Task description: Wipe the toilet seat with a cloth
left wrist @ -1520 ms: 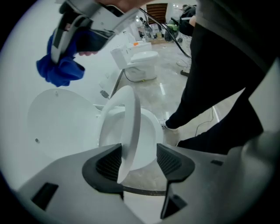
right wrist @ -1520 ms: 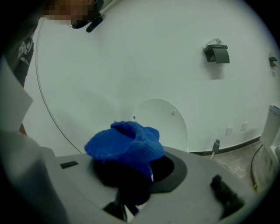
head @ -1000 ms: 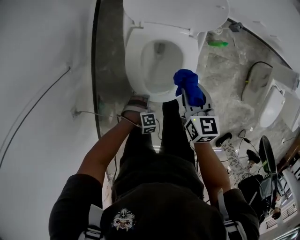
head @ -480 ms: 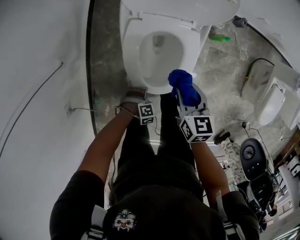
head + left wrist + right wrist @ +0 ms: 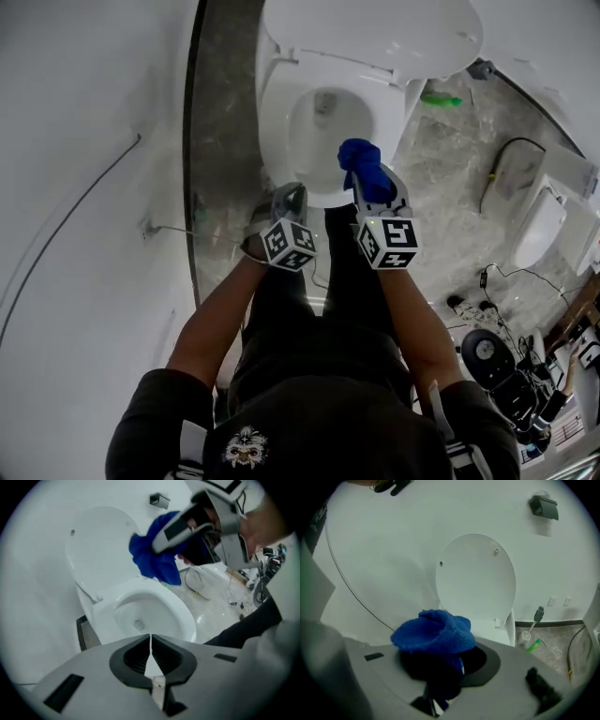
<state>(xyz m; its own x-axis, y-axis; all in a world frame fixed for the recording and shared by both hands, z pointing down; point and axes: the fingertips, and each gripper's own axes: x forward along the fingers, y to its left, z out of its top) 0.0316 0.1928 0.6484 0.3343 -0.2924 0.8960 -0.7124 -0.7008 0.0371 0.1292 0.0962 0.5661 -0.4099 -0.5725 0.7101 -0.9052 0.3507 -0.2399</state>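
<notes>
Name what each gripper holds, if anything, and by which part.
Right gripper: the blue cloth, clamped by one bunched end. Left gripper: nothing; its jaws are closing with nothing between them.

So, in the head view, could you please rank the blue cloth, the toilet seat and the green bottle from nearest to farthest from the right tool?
1. Blue cloth: gripped in the right tool.
2. Toilet seat: just ahead, below it.
3. Green bottle: farthest, off to the right.
</notes>
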